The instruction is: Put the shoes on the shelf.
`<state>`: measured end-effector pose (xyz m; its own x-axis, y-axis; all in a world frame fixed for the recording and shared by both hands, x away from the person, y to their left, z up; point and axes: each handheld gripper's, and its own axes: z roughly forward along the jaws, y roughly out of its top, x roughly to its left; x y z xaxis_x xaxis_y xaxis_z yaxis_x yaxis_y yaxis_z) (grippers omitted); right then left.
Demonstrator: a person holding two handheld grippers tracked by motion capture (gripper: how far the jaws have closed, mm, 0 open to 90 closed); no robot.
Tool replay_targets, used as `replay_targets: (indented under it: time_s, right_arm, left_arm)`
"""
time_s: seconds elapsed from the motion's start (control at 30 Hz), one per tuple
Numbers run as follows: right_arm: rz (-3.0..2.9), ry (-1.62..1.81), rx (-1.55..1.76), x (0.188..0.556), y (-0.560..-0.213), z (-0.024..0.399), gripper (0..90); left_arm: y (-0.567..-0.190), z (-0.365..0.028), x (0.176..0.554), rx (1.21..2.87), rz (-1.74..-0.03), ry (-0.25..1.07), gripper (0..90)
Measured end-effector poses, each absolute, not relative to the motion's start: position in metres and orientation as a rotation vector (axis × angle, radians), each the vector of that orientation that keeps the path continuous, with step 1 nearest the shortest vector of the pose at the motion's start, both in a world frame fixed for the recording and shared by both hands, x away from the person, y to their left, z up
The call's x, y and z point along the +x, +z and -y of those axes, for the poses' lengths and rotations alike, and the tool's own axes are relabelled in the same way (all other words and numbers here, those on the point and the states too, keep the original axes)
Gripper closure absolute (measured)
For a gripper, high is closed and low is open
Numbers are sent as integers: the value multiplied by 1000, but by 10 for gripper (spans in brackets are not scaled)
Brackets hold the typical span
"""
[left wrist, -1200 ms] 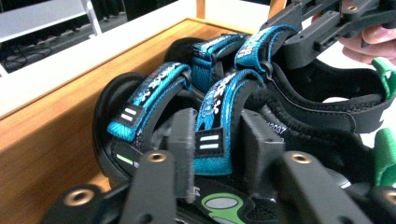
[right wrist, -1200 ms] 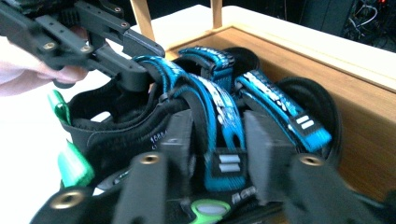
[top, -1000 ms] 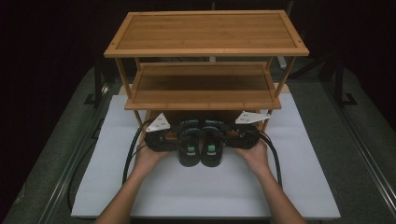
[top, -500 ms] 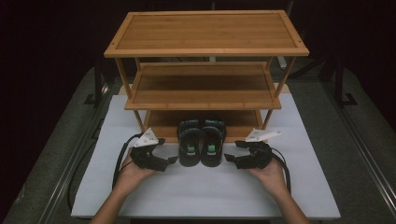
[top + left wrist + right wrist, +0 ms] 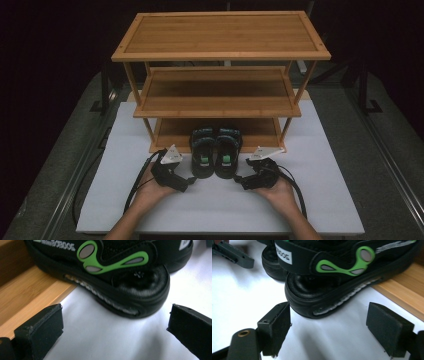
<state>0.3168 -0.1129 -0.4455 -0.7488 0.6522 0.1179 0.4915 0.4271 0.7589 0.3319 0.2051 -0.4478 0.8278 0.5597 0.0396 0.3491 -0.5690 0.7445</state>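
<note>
So the pair of black sandals with green trim (image 5: 215,156) sits side by side, toes tucked onto the bottom shelf of the bamboo shoe rack (image 5: 220,75), heels hanging off its near edge onto the white mat (image 5: 320,200). In my left gripper view the left sandal (image 5: 105,272) shows its heel resting on the mat while the front part lies on the wood, and my right gripper view shows the same deal with the right sandal (image 5: 342,272), wood edge off to the right.

My left gripper (image 5: 189,181) is on the mat just left of the sandals, jaws spread wide and holding nothing; the heel sits between them but a bit farther off, not touching. My right gripper (image 5: 239,180) mirrors it on the right side, jaws also wide apart and empty, one jaw close beside the right heel, though I can't tell if it touches. Both hands rest low on the mat near the near edge, cables looping out to either side. The rack's upper two shelves are bare. Dark table around the mat.
</note>
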Motion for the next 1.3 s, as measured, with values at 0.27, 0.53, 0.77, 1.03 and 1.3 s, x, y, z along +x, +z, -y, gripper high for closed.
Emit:
replay_targets:
  time_s: [0.27, 0.53, 0.77, 1.03, 1.3]
  right_arm:
    - [-2469, 1164, 980, 319, -450, 93, 185]
    - [-2466, 1135, 953, 317, -452, 86, 179]
    - [-2467, 1134, 938, 318, -451, 86, 183]
    - [-2451, 1164, 929, 324, -444, 87, 192]
    - [-2440, 1205, 942, 334, -441, 95, 241]
  left_arm:
    - [-453, -189, 337, 2248, -628, 369, 0]
    - [-453, -178, 340, 2252, -618, 373, 0]
    - [-451, -181, 343, 2240, -619, 334, 0]
    - [-448, -184, 353, 2212, -626, 290, 2]
    - [-442, -185, 363, 2174, -630, 274, 37]
